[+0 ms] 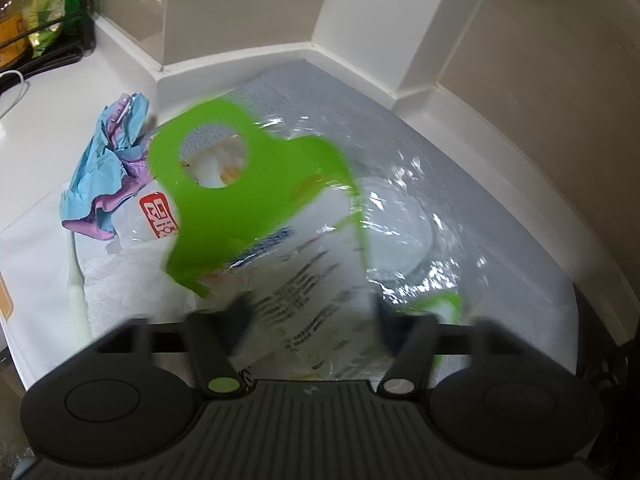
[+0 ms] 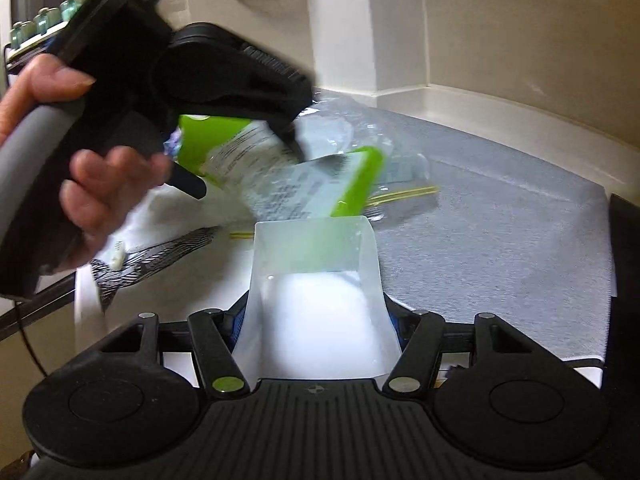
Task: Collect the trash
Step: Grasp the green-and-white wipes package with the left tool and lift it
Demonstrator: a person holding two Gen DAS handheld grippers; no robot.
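My left gripper (image 1: pixel 310 312) is shut on a green and clear plastic package wrapper (image 1: pixel 256 184) with printed text, held up over the counter; it is blurred. The same wrapper (image 2: pixel 280 176) shows in the right wrist view, hanging from the left gripper (image 2: pixel 256 128). My right gripper (image 2: pixel 316 320) is shut on a translucent white plastic bag (image 2: pixel 316 280), whose mouth stands just below the wrapper. A crumpled blue and purple wrapper (image 1: pixel 108 168) lies on the counter to the left. Clear plastic film (image 1: pixel 404 220) lies on the grey mat.
A grey mat (image 2: pixel 500 248) covers the counter corner by white walls (image 1: pixel 360 20). A white paper towel (image 1: pixel 124 280) and a striped wrapper (image 2: pixel 152 260) lie at the left. Yellow rubber bands (image 2: pixel 404 194) lie on the mat. Snack packets (image 1: pixel 48 0) stand at far left.
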